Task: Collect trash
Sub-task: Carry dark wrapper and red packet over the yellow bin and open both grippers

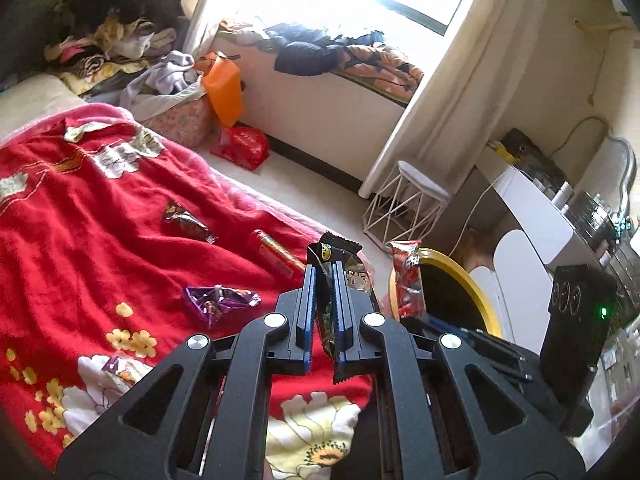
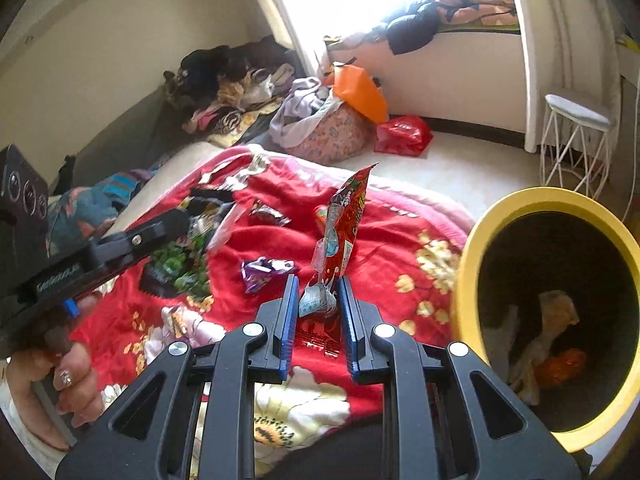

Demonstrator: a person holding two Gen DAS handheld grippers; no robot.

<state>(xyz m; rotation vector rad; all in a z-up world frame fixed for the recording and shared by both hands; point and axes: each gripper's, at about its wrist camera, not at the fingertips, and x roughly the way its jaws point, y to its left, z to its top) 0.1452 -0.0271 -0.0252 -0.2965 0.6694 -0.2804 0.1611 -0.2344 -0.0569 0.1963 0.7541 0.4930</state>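
Observation:
My left gripper is shut on a dark green snack wrapper, held upright above the red floral blanket. My right gripper is shut on the crumpled lower end of a red wrapper that stands tall between the pads. Just to its right is the yellow-rimmed bin, holding crumpled paper and something orange. On the blanket lie a purple wrapper, a brown wrapper and a red stick packet. In the right wrist view the left gripper is at the left, gripped by a hand.
Beyond the bed, a white wire stool stands by the curtain. A red bag, an orange bag and a full laundry basket sit on the floor. A cluttered white desk is at the right.

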